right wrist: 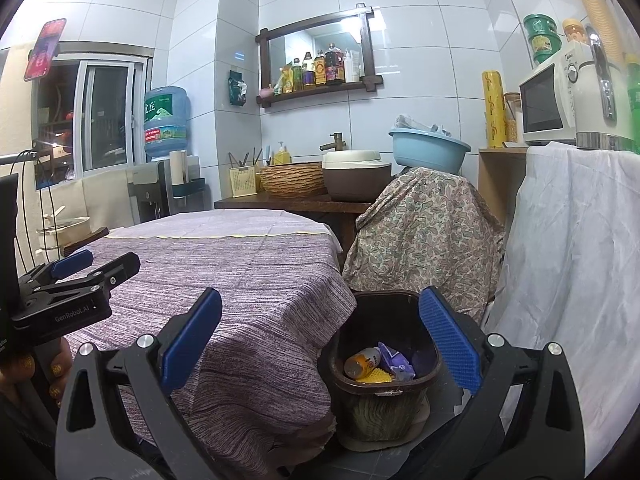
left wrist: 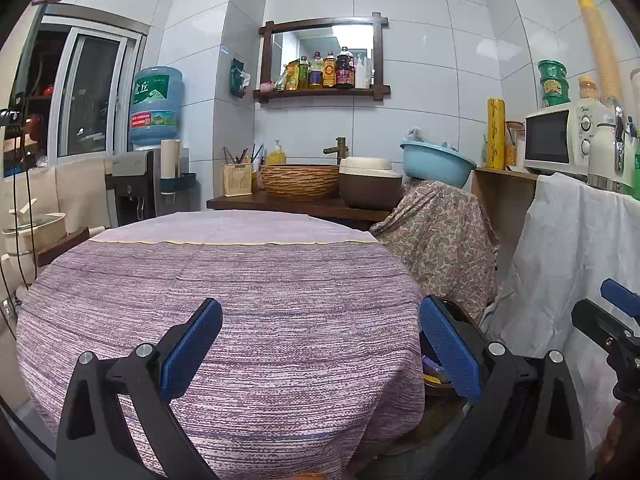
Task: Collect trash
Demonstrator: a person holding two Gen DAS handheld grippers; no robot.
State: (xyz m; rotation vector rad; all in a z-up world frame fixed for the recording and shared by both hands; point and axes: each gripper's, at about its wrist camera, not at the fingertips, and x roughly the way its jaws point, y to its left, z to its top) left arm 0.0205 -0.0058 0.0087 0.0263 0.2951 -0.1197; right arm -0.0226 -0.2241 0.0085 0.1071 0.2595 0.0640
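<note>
A dark brown trash bin (right wrist: pixel 400 391) stands on the floor at the right of a round table (right wrist: pixel 224 264) covered in purple cloth. Inside lie a yellow-labelled bottle (right wrist: pixel 362 362), a purple wrapper (right wrist: pixel 396 362) and a yellow scrap (right wrist: pixel 378 376). My right gripper (right wrist: pixel 320 340) is open and holds nothing, straddling the table edge and the bin. My left gripper (left wrist: pixel 320 344) is open over the bare tablecloth (left wrist: pixel 240 272), also holding nothing. Part of the bin (left wrist: pixel 438 391) shows behind its right finger. Each gripper appears in the other's view: the left gripper (right wrist: pixel 112 259) and the right gripper (left wrist: pixel 608 306).
A chair draped in paisley cloth (right wrist: pixel 420 236) stands behind the bin. A white sheet (right wrist: pixel 568 260) hangs at the right below a microwave (right wrist: pixel 548 100). Behind the table are a counter with a woven basin (right wrist: pixel 292 178), a rice cooker (right wrist: pixel 354 174), a blue basin (right wrist: pixel 428 148) and a water dispenser (right wrist: pixel 166 120).
</note>
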